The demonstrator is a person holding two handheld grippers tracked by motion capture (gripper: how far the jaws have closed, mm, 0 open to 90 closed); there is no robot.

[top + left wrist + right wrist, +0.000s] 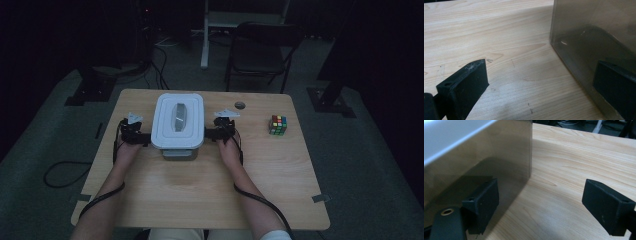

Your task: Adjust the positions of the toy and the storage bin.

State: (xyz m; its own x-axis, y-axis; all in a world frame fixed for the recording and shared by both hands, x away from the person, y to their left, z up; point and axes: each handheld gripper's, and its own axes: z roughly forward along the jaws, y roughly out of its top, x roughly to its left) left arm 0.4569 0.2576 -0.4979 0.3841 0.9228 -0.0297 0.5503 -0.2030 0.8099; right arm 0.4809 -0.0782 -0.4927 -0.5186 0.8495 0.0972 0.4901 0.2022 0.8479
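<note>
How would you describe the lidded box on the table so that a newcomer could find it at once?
Start at the wooden table and look to its far middle, between the left gripper and the right gripper. There stands the box, large and rectangular with see-through walls. Its white lid with a grey handle distinguishes it from the small colourful cube.

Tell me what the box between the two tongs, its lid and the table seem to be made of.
Box: likely smoky translucent plastic, glossy; its wall mirrors the black pad and the table's grain.
Lid: probably white opaque plastic, smooth, with rounded moulded corners and a raised rim.
Table: pale wood or wood-look laminate, matte; grain lines and knots run across it, but a printed surface cannot be ruled out.
</note>
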